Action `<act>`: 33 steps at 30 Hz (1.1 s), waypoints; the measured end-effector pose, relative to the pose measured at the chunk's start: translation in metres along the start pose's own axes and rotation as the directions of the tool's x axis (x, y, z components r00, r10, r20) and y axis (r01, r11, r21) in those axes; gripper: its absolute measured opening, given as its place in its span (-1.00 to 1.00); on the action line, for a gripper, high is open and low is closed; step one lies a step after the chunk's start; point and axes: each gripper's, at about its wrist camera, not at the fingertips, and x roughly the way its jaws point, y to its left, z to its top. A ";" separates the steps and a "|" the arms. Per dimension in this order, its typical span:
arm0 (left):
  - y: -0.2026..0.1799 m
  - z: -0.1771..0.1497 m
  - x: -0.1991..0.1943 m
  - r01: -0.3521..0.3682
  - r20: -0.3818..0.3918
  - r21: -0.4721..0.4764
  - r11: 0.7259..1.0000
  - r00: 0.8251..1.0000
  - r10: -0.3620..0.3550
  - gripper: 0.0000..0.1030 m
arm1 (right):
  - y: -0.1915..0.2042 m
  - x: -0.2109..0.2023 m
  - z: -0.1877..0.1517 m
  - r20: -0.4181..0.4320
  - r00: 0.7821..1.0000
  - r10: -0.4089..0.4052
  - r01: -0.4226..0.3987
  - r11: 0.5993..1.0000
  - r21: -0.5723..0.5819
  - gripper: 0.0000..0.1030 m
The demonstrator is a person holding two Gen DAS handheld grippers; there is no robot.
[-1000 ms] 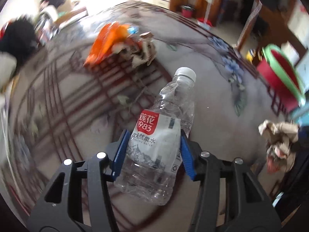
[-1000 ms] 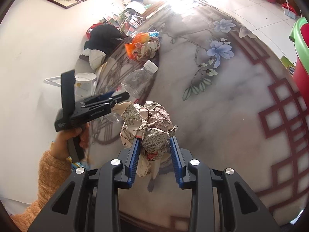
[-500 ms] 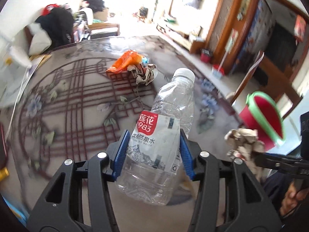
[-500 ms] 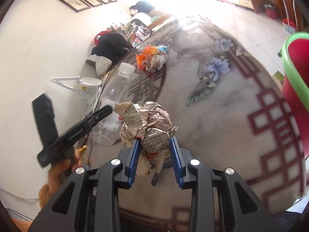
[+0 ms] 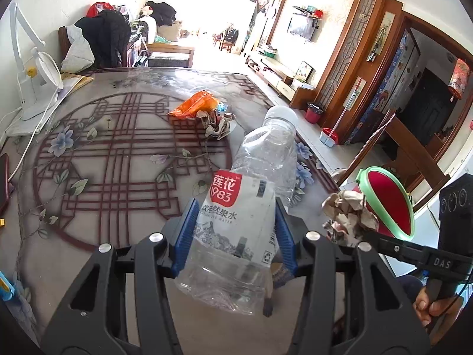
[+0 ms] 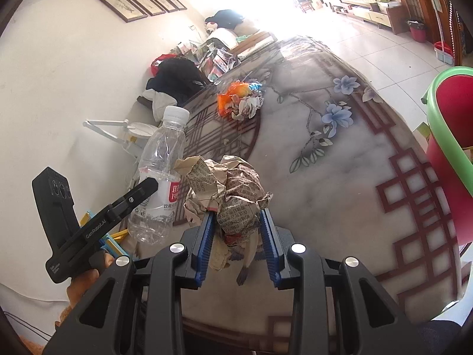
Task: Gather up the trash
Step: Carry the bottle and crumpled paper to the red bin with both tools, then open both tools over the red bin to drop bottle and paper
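My left gripper [image 5: 235,230] is shut on an empty clear plastic water bottle [image 5: 245,207] with a red and white label and a white cap, held above the table. The bottle [image 6: 161,177] also shows at the left of the right wrist view. My right gripper [image 6: 238,230] is shut on a crumpled ball of newspaper [image 6: 227,189], which appears in the left wrist view [image 5: 348,213] just in front of a red bin with a green rim [image 5: 387,201]. An orange wrapper [image 5: 195,105] and more crumpled paper [image 5: 217,122] lie on the far part of the table.
The marble-patterned table [image 6: 325,177] has red lattice and flower print. The red bin [image 6: 452,136] stands off its right edge. A white desk lamp [image 5: 29,88], dark clothes on a chair [image 5: 103,38] and a phone [image 5: 3,177] are at the left.
The left gripper has risen and rolled with the bottle, so the room and the bin came into its view. The right gripper lifted slightly with the paper ball. Both grips are unchanged.
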 end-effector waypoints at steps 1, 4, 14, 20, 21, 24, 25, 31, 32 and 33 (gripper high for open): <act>-0.002 0.000 -0.001 0.003 -0.001 0.001 1.000 1.000 -0.003 -0.07 | -0.001 -0.001 0.000 0.003 1.000 0.003 -0.003 1.000 0.005 -0.41; -0.009 0.000 0.001 0.011 -0.009 0.008 1.000 1.000 -0.011 -0.07 | -0.007 -0.007 0.001 0.017 1.000 0.008 -0.009 1.000 0.020 -0.41; -0.060 0.003 0.013 0.099 -0.035 0.057 0.993 0.995 -0.097 -0.08 | -0.066 -0.078 0.021 0.203 0.973 -0.112 0.085 0.987 0.137 -0.41; -0.132 0.011 0.035 0.219 -0.064 0.142 0.965 0.975 -0.212 -0.12 | -0.128 -0.130 0.028 0.288 0.912 -0.292 0.213 0.938 0.274 -0.40; -0.143 0.012 0.040 0.237 -0.069 0.156 0.959 0.971 -0.229 -0.14 | -0.138 -0.136 0.029 0.294 0.900 -0.322 0.237 0.927 0.291 -0.40; -0.182 0.015 0.054 0.300 -0.093 0.193 0.934 0.953 -0.287 -0.30 | -0.159 -0.152 0.031 0.315 0.867 -0.386 0.283 0.902 0.327 -0.39; -0.192 0.016 0.060 0.315 -0.101 0.196 0.928 0.948 -0.301 -0.30 | -0.164 -0.156 0.032 0.322 0.856 -0.404 0.296 0.894 0.336 -0.36; -0.260 0.032 0.100 0.411 -0.160 0.226 0.883 0.910 -0.383 -0.31 | -0.191 -0.170 0.026 0.335 0.806 -0.488 0.351 0.850 0.394 -0.33; -0.268 0.032 0.104 0.415 -0.163 0.235 0.879 0.908 -0.386 -0.31 | -0.193 -0.171 0.025 0.334 0.799 -0.501 0.364 0.844 0.395 -0.33; -0.279 0.034 0.110 0.428 -0.172 0.244 0.870 0.902 -0.395 -0.31 | -0.195 -0.171 0.024 0.328 0.792 -0.514 0.380 0.837 0.395 -0.33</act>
